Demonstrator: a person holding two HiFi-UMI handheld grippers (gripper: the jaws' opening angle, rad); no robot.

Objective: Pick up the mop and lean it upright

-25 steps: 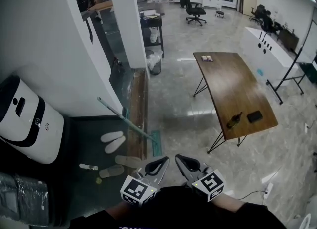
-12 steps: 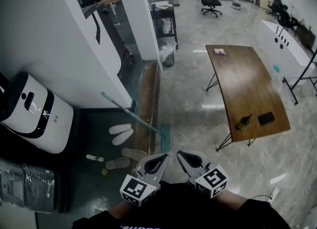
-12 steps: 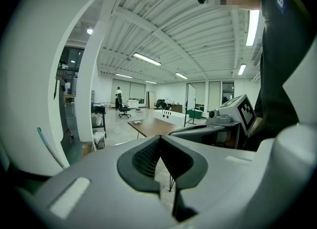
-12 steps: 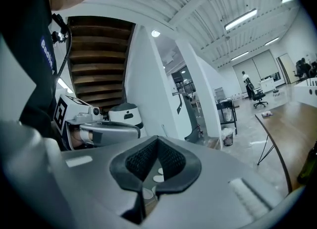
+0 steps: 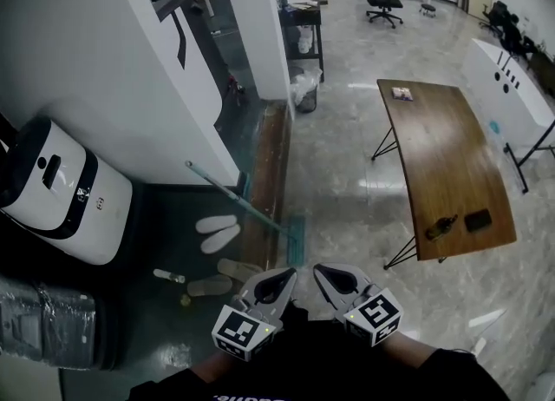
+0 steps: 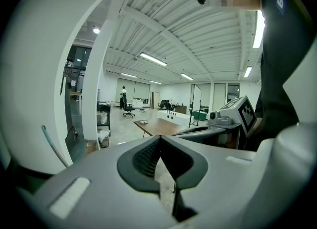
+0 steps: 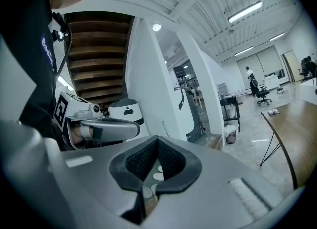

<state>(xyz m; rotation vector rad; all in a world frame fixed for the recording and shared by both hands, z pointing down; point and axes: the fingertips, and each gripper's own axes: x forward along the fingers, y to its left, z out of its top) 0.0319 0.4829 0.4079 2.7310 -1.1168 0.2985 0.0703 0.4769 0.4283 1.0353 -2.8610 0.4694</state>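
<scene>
While approaching mop (image 5: pixel 238 202) -- lying slanted at frame centre, head lower right -- note left gripper (image 5: pixel 279 279) and right gripper (image 5: pixel 333 276) both closed, empty; next, likely: open jaws, reach for handle (image 5: pixel 211 182)

head view: high, steeply down | gripper views: low, near-level, forward | shared: table (image 5: pixel 434 156)

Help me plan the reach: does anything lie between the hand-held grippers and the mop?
Nothing visible does. The mop lies slanted ahead of the left hand-held gripper and right hand-held gripper, with only bare floor between. The slippers lie off to the left.
</scene>
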